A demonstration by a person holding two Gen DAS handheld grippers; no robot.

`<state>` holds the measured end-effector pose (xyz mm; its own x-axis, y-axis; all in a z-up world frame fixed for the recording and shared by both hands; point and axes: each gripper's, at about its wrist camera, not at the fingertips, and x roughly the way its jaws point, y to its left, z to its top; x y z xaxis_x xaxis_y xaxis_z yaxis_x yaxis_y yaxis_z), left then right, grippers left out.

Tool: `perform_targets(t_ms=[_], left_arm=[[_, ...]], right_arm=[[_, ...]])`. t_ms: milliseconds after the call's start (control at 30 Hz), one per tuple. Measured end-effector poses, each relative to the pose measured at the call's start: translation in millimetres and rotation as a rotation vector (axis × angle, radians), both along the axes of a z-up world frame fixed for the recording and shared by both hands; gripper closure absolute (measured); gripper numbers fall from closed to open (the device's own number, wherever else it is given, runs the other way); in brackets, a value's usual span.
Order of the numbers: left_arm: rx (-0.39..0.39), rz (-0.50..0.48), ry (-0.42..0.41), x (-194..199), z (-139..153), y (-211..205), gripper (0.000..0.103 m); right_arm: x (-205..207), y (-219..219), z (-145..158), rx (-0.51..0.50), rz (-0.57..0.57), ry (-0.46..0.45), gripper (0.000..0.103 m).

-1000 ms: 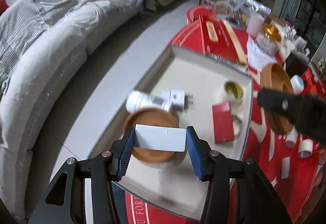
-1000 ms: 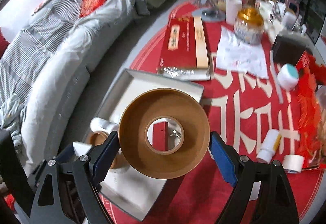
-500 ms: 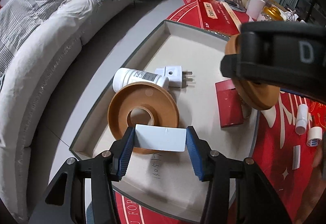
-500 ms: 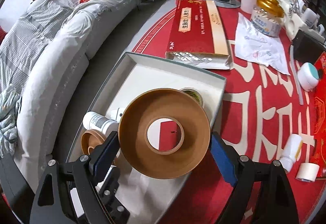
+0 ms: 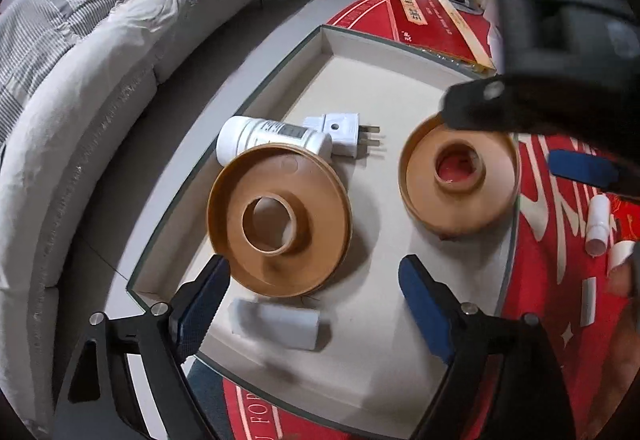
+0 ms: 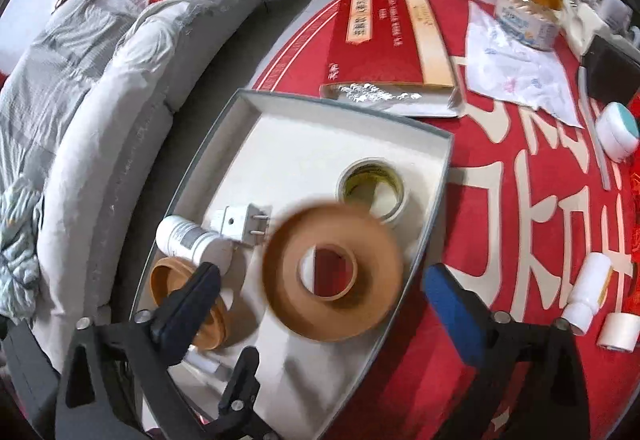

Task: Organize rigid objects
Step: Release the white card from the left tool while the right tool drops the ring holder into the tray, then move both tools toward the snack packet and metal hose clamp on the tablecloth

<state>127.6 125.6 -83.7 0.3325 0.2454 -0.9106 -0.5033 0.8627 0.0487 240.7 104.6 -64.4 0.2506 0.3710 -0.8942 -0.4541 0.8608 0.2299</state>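
A shallow grey tray (image 5: 328, 39) (image 6: 440, 167) lies on the red table. In it lie a brown ring spool (image 5: 280, 215) (image 6: 176, 280), a white bottle (image 5: 264, 143) (image 6: 188, 240) and a white plug (image 5: 340, 129) (image 6: 240, 224). My left gripper (image 5: 312, 292) is open; a blurred white block (image 5: 276, 324) lies below it on the tray floor. My right gripper (image 6: 320, 300) is open; a second brown spool (image 6: 332, 272) (image 5: 460, 183), blurred, sits between its fingers over a red box in the tray. A small tape roll (image 6: 372, 187) lies behind it.
A grey sofa (image 5: 80, 79) curves along the left. On the red tablecloth lie a long red box (image 6: 384, 27), a gold-lidded jar (image 6: 528, 7), white paper (image 6: 516, 75), a round teal-topped tub (image 6: 618, 131), a small white bottle (image 6: 588, 292) and a white tape roll (image 6: 618, 332).
Both grippers have opened. The left let go of the white block, which now lies in the tray. The right released the brown spool over the red box in the tray.
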Motion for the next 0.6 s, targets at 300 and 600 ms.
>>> perform_targets(t_ms=[300, 600], left_arm=[[-0.050, 0.005, -0.033, -11.5, 10.7, 4.8, 0.008], [-0.077, -0.141, -0.046, -32.5, 22.2, -49.4, 0.008]], right_arm=[[-4.8, -42.4, 11.0, 0.059, -0.091, 0.020, 0.001], [-48.8, -123.6, 2.5, 0.014, -0.145, 0.036, 0.001]])
